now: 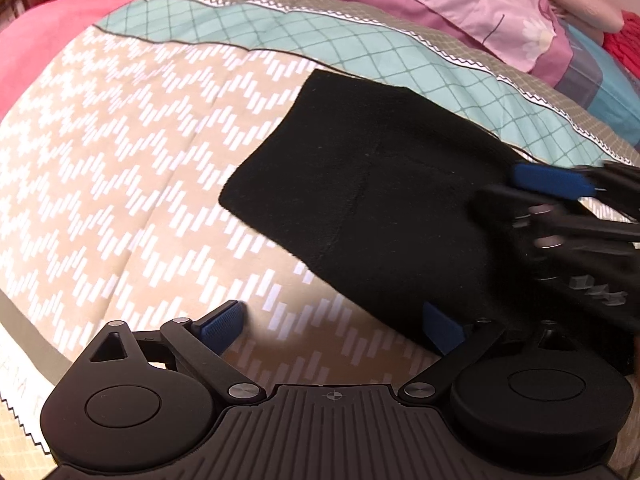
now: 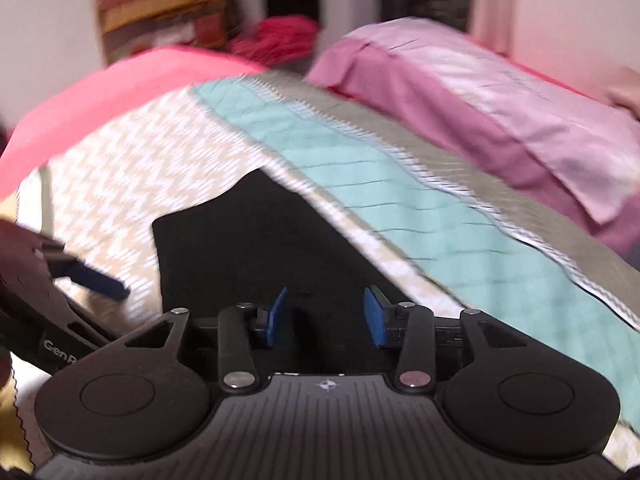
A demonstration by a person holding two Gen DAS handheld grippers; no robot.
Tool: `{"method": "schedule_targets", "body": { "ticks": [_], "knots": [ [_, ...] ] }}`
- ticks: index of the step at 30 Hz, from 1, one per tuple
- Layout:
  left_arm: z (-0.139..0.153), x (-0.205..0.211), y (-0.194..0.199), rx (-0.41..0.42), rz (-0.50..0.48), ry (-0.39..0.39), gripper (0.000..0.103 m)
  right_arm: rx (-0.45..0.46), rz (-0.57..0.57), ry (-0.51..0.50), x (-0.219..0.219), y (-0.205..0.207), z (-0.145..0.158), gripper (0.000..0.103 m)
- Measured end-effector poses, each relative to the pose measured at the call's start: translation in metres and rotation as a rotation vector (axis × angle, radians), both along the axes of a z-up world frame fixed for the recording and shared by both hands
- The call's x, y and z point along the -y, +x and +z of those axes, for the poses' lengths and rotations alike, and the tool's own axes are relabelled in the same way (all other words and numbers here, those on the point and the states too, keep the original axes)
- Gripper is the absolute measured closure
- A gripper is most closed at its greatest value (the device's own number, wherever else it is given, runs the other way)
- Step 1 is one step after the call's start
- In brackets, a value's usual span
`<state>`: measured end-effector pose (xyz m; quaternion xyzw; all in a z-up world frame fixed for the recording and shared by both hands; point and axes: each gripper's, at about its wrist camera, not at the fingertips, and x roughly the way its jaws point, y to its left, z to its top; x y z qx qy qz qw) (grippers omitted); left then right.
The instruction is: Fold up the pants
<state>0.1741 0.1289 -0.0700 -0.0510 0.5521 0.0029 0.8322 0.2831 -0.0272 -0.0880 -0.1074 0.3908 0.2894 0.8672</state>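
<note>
Left gripper point(image 1: 340, 328) jaws gape wide, empty, at the near edge of the black pants point(image 1: 360, 184). Right gripper point(image 2: 326, 316) jaws stand part open over the pants, gripping nothing visible. Patterned quilt point(image 1: 120, 160) beneath; pink pillow point(image 2: 480, 92) far. Only the right view shows a wooden shelf point(image 2: 160, 4).

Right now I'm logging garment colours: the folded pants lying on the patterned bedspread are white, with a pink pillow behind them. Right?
Not quite. The pants are black, not white, as the left wrist view shows. They do lie folded on the patterned bedspread, with the pink pillow behind.
</note>
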Motion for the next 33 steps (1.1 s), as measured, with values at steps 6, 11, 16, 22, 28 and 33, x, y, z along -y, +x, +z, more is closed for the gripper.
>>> {"method": "schedule_targets", "body": {
  "ticks": [6, 11, 16, 22, 28, 33],
  "knots": [
    [-0.001, -0.007, -0.002, 0.009, -0.006, 0.003, 0.0, -0.022, 0.003, 0.051, -0.024, 0.035, -0.013, 0.048],
    [-0.004, -0.005, 0.0, 0.012, -0.009, 0.008, 0.0, -0.018, 0.06, 0.069, -0.009, 0.026, 0.005, 0.044],
    [-0.009, -0.002, 0.009, 0.016, -0.007, 0.021, 0.0, -0.021, 0.029, 0.126, -0.012, 0.042, 0.011, 0.041],
    [-0.012, 0.0, 0.012, 0.02, -0.01, 0.034, 0.0, -0.048, -0.039, 0.104, -0.043, 0.075, -0.013, 0.03],
    [-0.009, -0.007, 0.01, 0.014, 0.009, 0.01, 0.0, -0.048, -0.073, 0.11, -0.037, 0.071, -0.004, 0.028],
    [0.007, -0.035, -0.008, 0.038, 0.052, -0.009, 0.0, -0.024, -0.14, 0.135, -0.019, 0.046, 0.012, 0.024]
  ]
}}
